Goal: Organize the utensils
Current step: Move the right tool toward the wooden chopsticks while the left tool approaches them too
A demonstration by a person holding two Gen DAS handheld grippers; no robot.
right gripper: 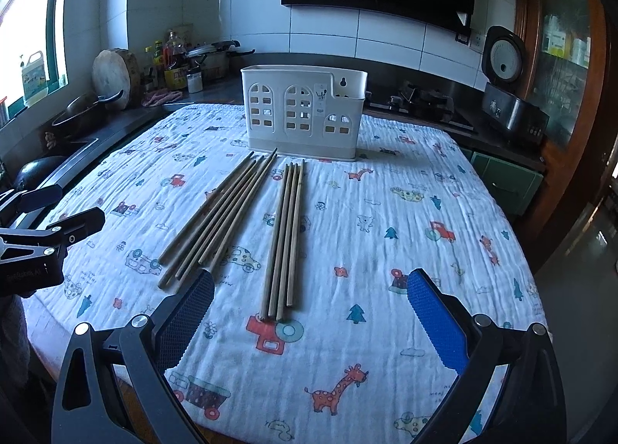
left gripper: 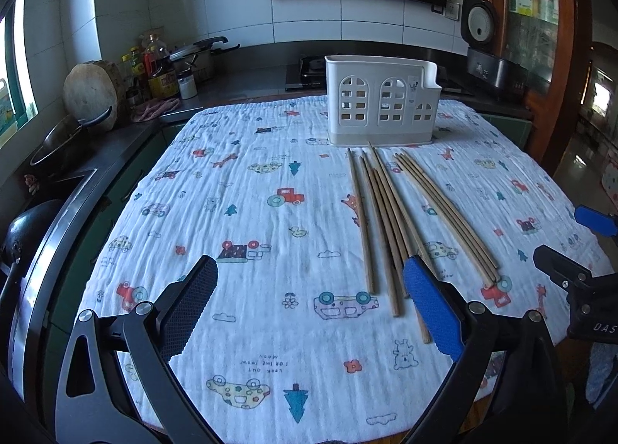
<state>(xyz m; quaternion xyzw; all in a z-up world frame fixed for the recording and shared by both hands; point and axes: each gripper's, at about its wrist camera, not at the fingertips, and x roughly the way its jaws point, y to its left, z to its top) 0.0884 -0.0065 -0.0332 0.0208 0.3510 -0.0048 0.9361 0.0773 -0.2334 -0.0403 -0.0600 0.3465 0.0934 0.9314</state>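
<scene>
Chopsticks flat on the table, long axes toward the holder, both claws spread wide and empty.

Ahead of the right claw [right gripper: 311, 295], at about 12 o'clock: a tidy bundle of chopsticks [right gripper: 284, 239], near ends just beyond the fingertips, far ends aimed at the white holder [right gripper: 303, 114] upright at the far side of the table [right gripper: 444, 189]. At 11 o'clock from it, a looser fan of chopsticks [right gripper: 220, 216], slanting toward the same holder. Seen from the left claw [left gripper: 309, 303], that fan [left gripper: 386, 227] at 1 o'clock, near ends against the blue pad [left gripper: 432, 309]. Probably a short forward reach for either claw, closing across the sticks' width; right nearer the tidy bundle.
</scene>
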